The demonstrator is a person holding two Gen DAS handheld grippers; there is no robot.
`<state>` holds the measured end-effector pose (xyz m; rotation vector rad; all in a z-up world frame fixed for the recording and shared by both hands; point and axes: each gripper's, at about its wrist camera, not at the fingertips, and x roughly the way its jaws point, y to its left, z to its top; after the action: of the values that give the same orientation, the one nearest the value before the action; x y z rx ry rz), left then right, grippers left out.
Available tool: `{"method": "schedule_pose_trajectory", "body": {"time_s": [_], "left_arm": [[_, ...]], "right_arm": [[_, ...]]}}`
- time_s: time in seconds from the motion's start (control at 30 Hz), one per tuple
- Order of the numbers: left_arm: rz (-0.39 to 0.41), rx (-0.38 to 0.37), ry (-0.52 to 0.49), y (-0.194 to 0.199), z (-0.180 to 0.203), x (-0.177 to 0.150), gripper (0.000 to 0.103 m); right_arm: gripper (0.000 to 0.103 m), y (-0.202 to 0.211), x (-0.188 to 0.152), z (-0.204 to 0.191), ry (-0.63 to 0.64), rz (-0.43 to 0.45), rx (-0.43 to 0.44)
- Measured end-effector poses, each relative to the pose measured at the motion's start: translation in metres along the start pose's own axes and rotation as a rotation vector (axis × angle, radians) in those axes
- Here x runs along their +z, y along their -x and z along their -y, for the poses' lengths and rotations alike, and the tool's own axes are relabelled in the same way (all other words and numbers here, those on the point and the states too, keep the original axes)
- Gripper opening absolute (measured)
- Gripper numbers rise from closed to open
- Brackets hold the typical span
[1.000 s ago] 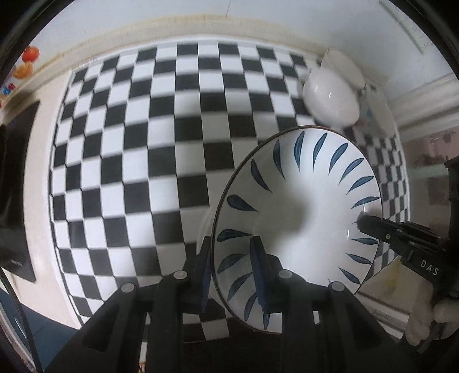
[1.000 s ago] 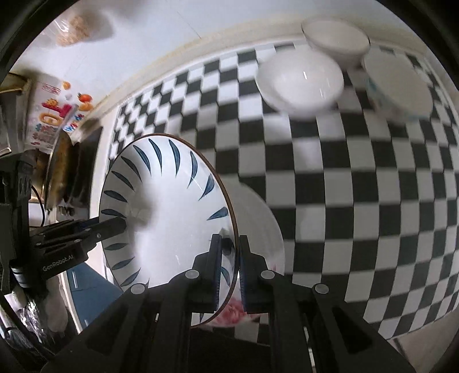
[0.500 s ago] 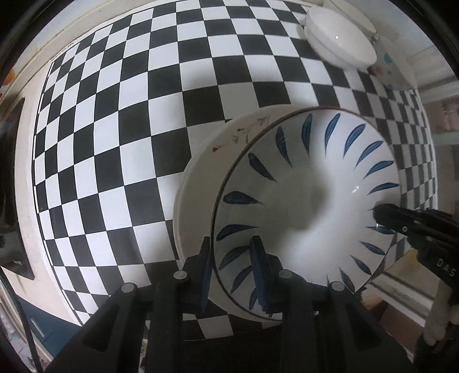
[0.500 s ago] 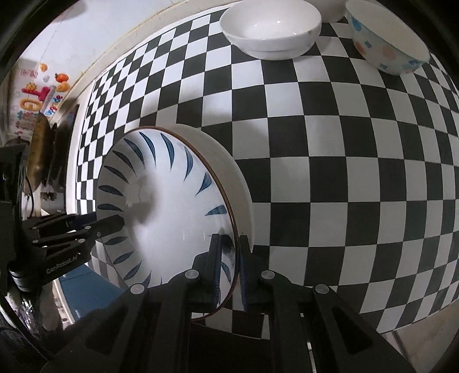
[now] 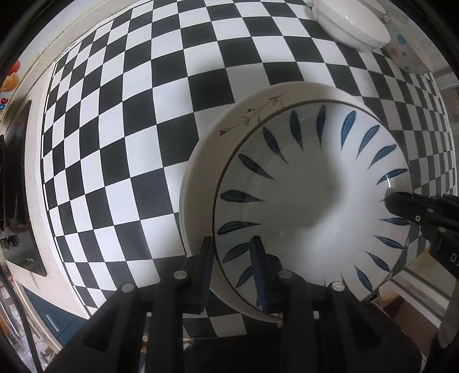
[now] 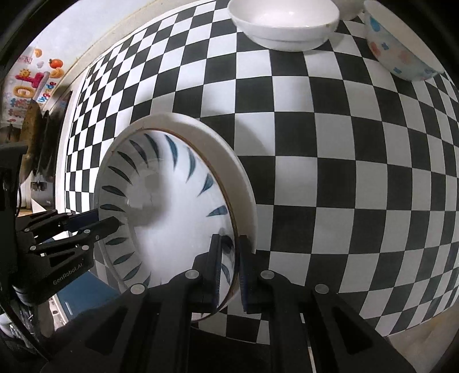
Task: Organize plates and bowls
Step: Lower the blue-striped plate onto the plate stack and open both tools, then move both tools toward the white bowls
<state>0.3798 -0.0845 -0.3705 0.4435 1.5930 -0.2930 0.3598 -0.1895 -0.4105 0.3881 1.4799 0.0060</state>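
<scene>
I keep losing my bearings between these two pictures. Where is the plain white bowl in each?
Left wrist view: the white bowl sits at the top right edge, beyond the blue-leaf plate.
Right wrist view: the white bowl is at top centre, left of the spotted bowl.
Shared landmark: the blue-leaf plate, gripped at opposite rims by the left gripper and right gripper.

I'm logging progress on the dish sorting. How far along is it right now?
Midway, it seems. In hand: both the left gripper and right gripper pinch opposite rims of the blue-leaf plate, held over the floral-rimmed plate on the checkered cloth; whether it has landed is unclear. Left: the white bowl and spotted bowl stand apart at the far edge.
</scene>
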Motion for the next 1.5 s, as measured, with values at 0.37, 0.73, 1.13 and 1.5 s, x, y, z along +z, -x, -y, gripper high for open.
{"method": "schedule_pose_trajectory", "body": {"time_s": [0.37, 0.73, 1.13, 1.5], "left_arm": [[0.001, -0.01, 0.037, 0.007, -0.005, -0.008, 0.023], [0.0, -0.045, 0.089, 0.009, -0.023, -0.022, 0.023], [0.05, -0.079, 0.09, 0.047, -0.029, -0.035, 0.023], [0.13, -0.158, 0.065, 0.125, -0.031, -0.06, 0.024]], "right_arm": [[0.014, -0.004, 0.002, -0.008, -0.025, -0.028, -0.047], [0.014, 0.005, -0.003, -0.019, -0.099, 0.022, -0.115], [0.014, 0.029, -0.01, -0.022, -0.097, 0.04, -0.098], [0.014, 0.105, -0.043, -0.063, -0.064, 0.144, -0.083]]}}
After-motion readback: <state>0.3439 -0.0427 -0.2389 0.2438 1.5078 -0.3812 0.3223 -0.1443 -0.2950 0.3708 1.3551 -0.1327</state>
